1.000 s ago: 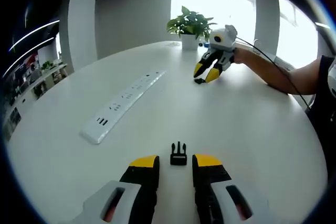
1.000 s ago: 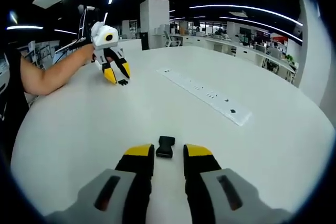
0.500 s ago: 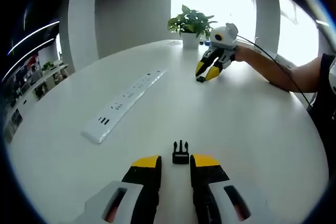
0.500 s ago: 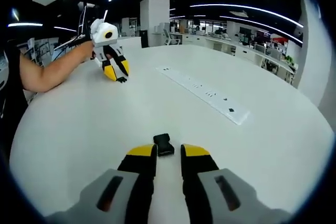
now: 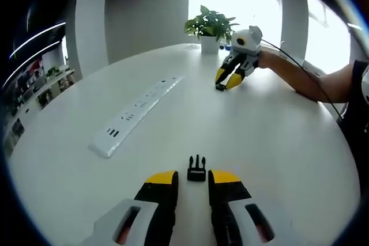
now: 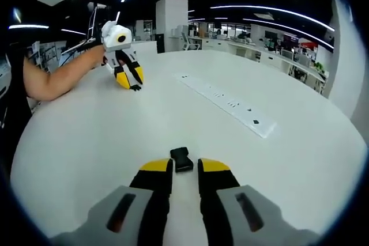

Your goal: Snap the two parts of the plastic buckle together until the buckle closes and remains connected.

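The black pronged buckle half (image 5: 196, 168) lies on the white table (image 5: 271, 142), its base just between the yellow tips of my left gripper (image 5: 193, 178). The jaws stand narrowly open on either side of it, with small gaps. The black socket half (image 6: 182, 159) lies slightly skewed at the tips of my right gripper (image 6: 185, 167), whose jaws are close around it but not clamped. Far across the table, the right gripper (image 5: 228, 79) appears with the socket half (image 5: 219, 87) at its tips. The left gripper (image 6: 128, 76) likewise appears with the pronged half (image 6: 136, 88).
A long white power strip (image 5: 136, 115) (image 6: 227, 105) lies across the table between the two grippers. A potted plant (image 5: 209, 29) stands at the far edge near the windows. A person's forearm (image 5: 300, 82) (image 6: 55, 82) rests on the table behind each distant gripper.
Both grippers' jaws have narrowed around their buckle halves. The socket half has turned slightly at the right gripper's tips. The distant right gripper has drawn closer over its piece.
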